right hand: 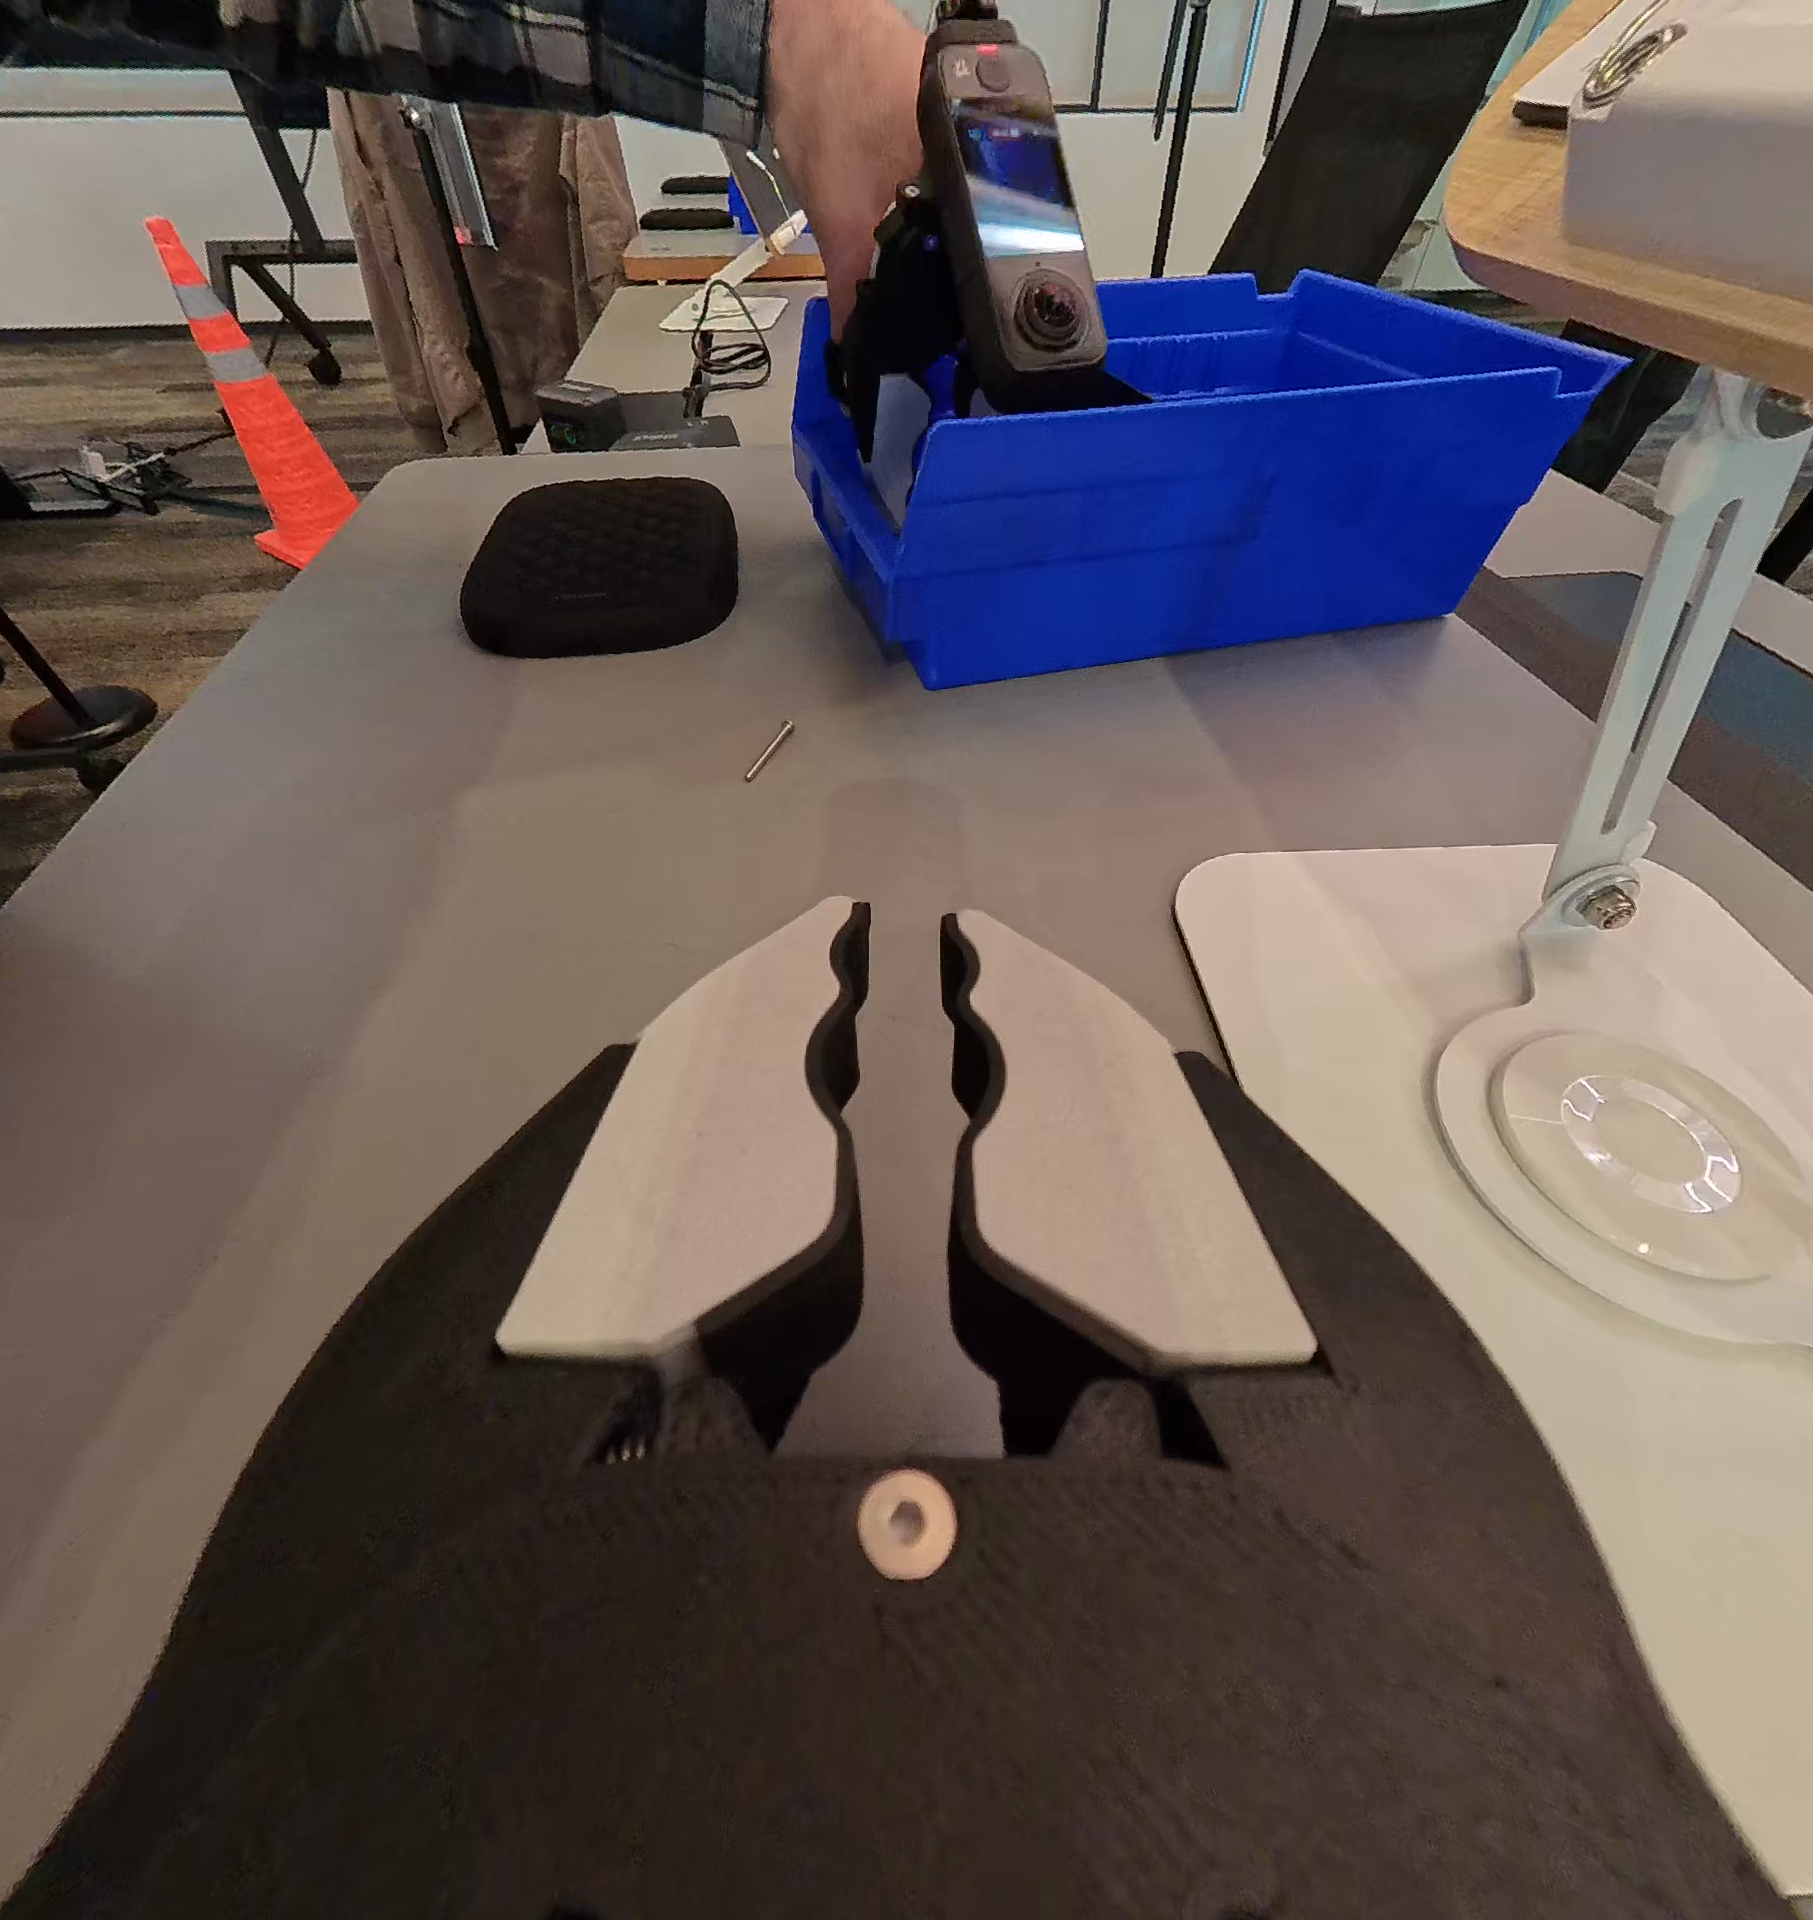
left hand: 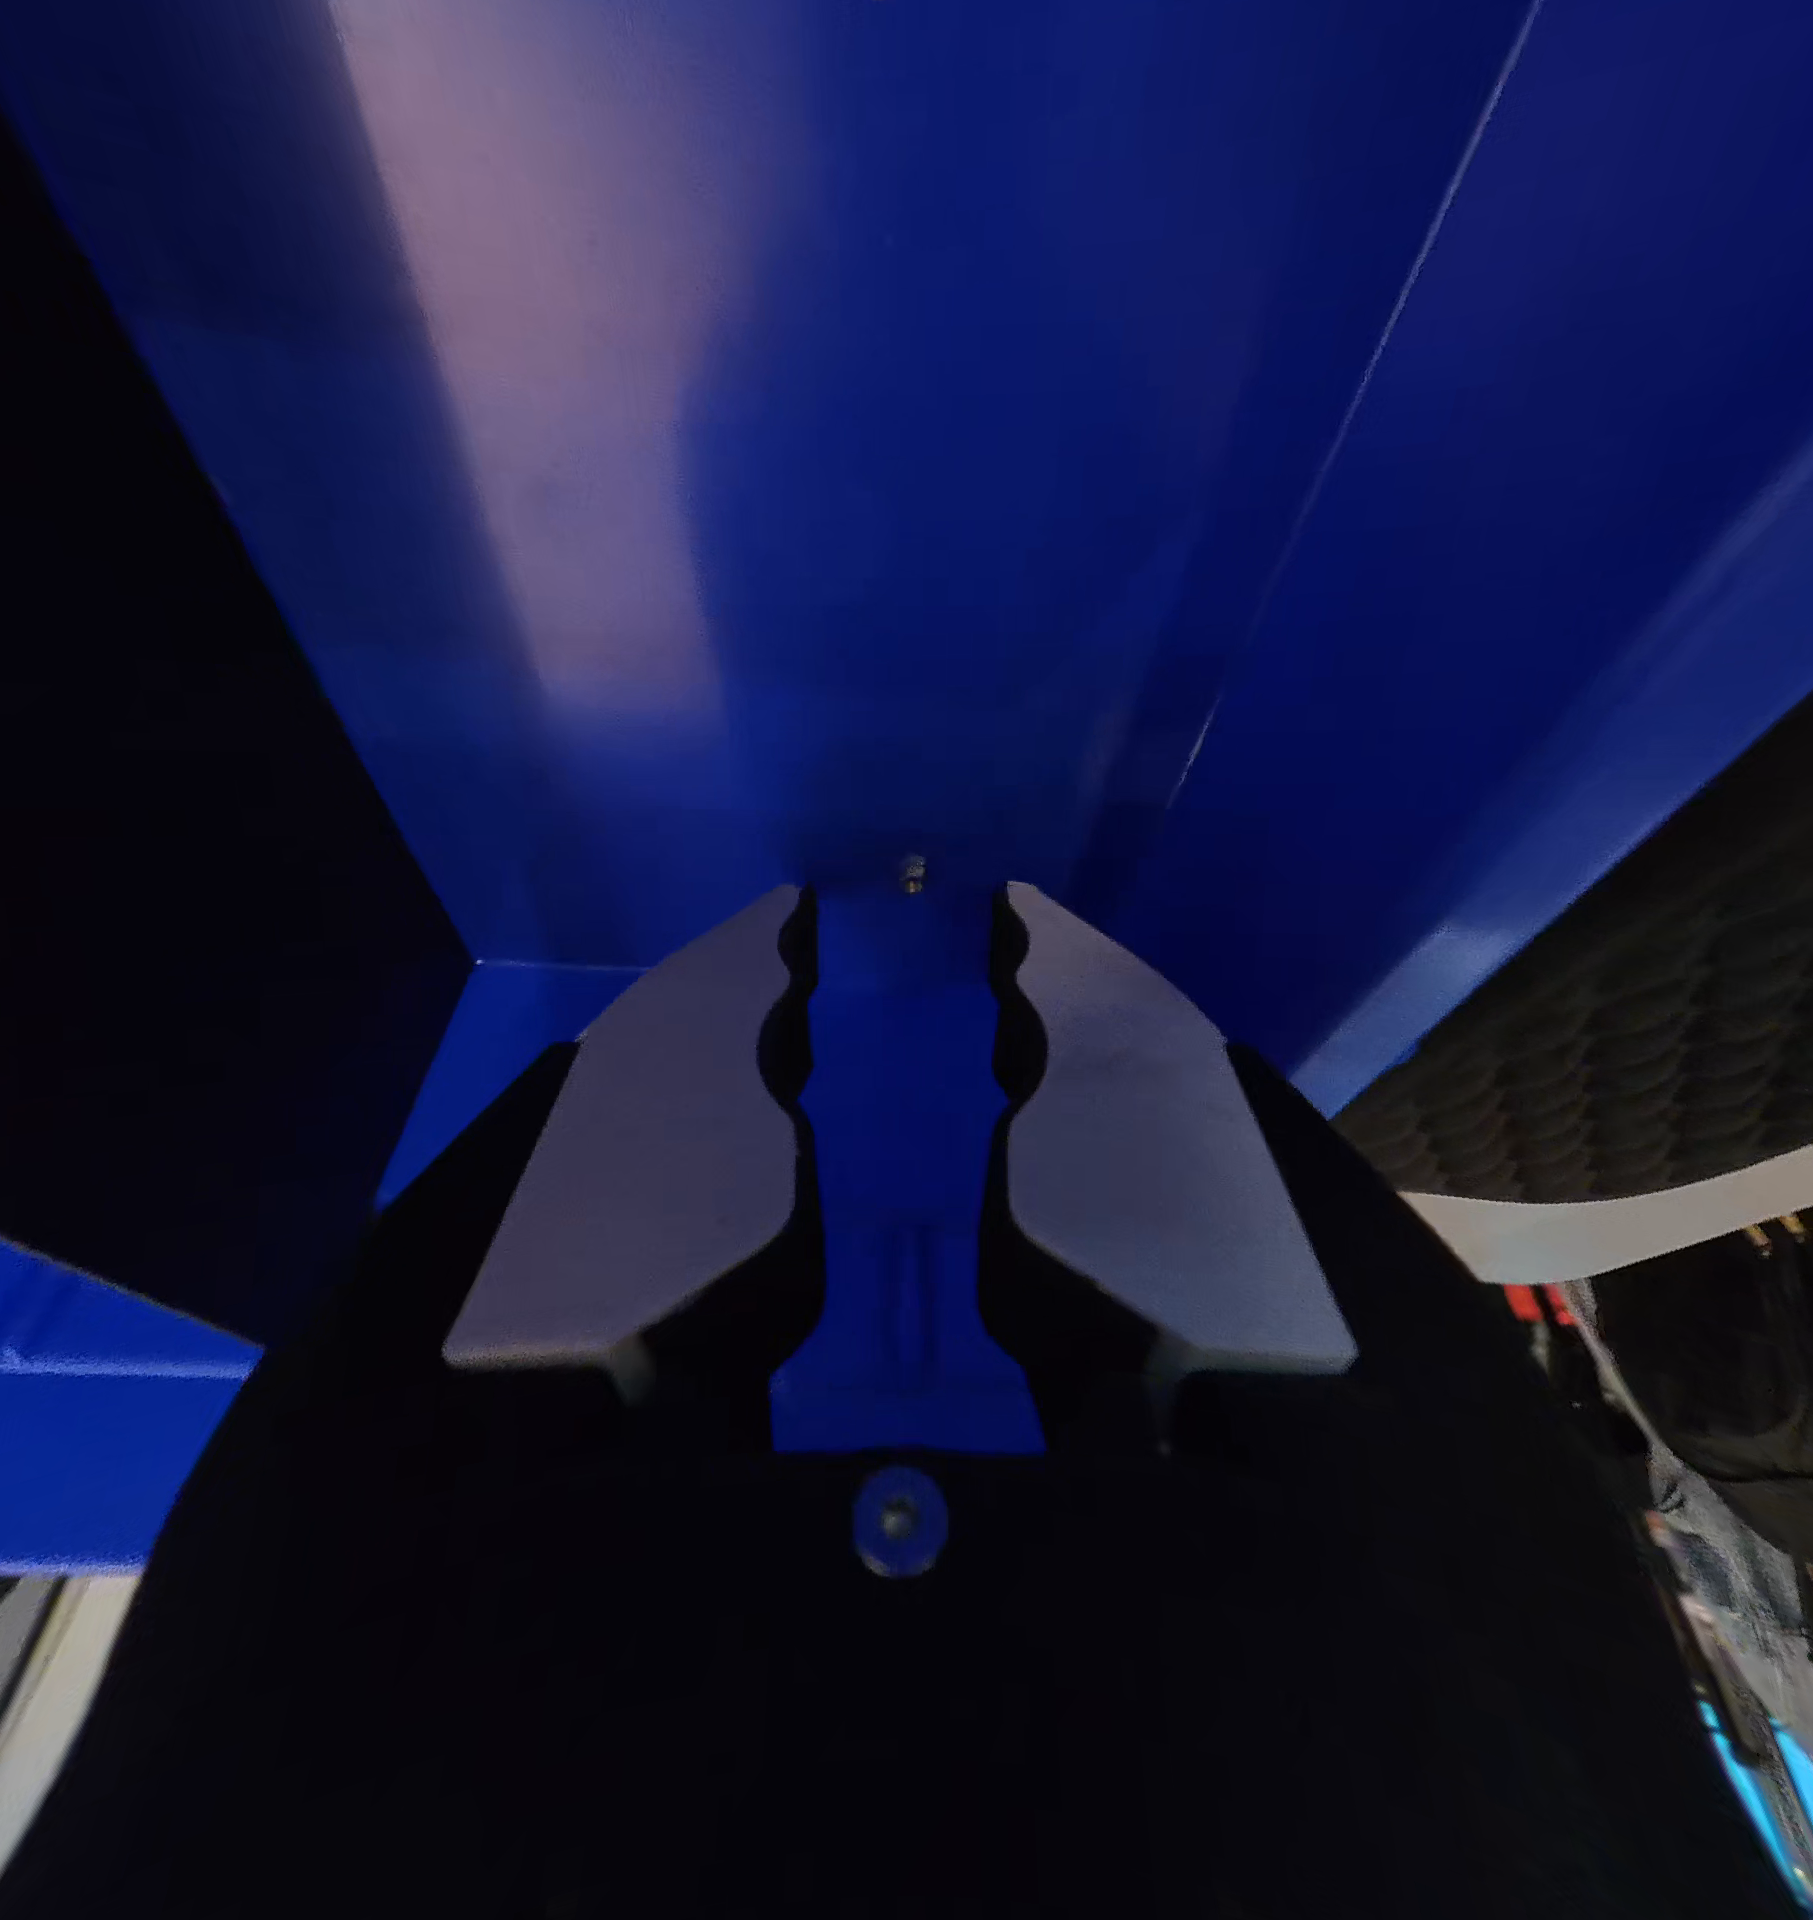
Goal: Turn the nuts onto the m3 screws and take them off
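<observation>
Tongs: left tongs point(left hand: 907, 894) down inside blue bin point(right hand: 1224, 540), jaws parted, nothing gripped; tips just short of small metal piece, maybe screw point(left hand: 912, 875), on bin floor. Right tongs point(right hand: 904, 920) low over grey worktop point(right hand: 362, 987), jaws apart, pads bare. Loose pin point(right hand: 769, 750) lies on worktop between right tongs and bin, well clear of both. Black pad point(right hand: 601, 566) left of bin; white stand base point(right hand: 1349, 987) just right of tongs. Beyond: orange cone point(right hand: 247, 384), carpet, other tables.
</observation>
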`<state>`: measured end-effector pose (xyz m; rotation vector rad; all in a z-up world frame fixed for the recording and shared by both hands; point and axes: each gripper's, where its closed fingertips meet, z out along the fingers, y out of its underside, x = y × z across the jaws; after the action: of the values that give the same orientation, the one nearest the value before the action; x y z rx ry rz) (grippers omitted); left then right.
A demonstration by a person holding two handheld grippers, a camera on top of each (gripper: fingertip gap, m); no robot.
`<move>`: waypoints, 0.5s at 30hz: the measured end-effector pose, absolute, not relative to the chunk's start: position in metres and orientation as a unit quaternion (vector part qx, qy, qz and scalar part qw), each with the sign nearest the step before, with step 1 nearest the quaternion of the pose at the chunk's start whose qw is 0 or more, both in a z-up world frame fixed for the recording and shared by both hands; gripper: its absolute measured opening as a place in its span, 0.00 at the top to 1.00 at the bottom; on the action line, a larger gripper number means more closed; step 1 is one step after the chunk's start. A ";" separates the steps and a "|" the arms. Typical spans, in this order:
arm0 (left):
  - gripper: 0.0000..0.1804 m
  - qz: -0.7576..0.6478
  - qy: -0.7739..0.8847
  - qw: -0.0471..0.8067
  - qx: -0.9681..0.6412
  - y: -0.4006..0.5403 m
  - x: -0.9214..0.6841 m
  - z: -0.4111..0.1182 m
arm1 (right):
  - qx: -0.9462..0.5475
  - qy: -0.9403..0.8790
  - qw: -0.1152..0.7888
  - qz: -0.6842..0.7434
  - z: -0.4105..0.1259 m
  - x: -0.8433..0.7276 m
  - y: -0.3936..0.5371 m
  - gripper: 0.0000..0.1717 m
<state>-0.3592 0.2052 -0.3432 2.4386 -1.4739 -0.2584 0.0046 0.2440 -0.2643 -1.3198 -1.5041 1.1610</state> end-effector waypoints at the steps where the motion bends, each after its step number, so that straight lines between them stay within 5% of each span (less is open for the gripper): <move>1: 0.83 -0.081 -0.505 0.140 0.848 0.205 -0.358 -0.343 | -0.522 -0.595 0.402 0.460 -0.264 0.005 0.244 0.92; 9: 0.92 -0.088 -0.499 0.188 0.841 0.206 -0.368 -0.346 | -0.522 -0.595 0.402 0.460 -0.264 0.005 0.244 0.92; 15: 0.88 -0.092 -0.509 0.167 0.839 0.204 -0.366 -0.346 | -0.523 -0.593 0.402 0.462 -0.264 0.005 0.245 0.92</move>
<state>-0.3665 0.2040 -0.3456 2.3887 -1.4475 -0.2626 0.0049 0.2445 -0.2638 -1.3213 -1.5003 1.1677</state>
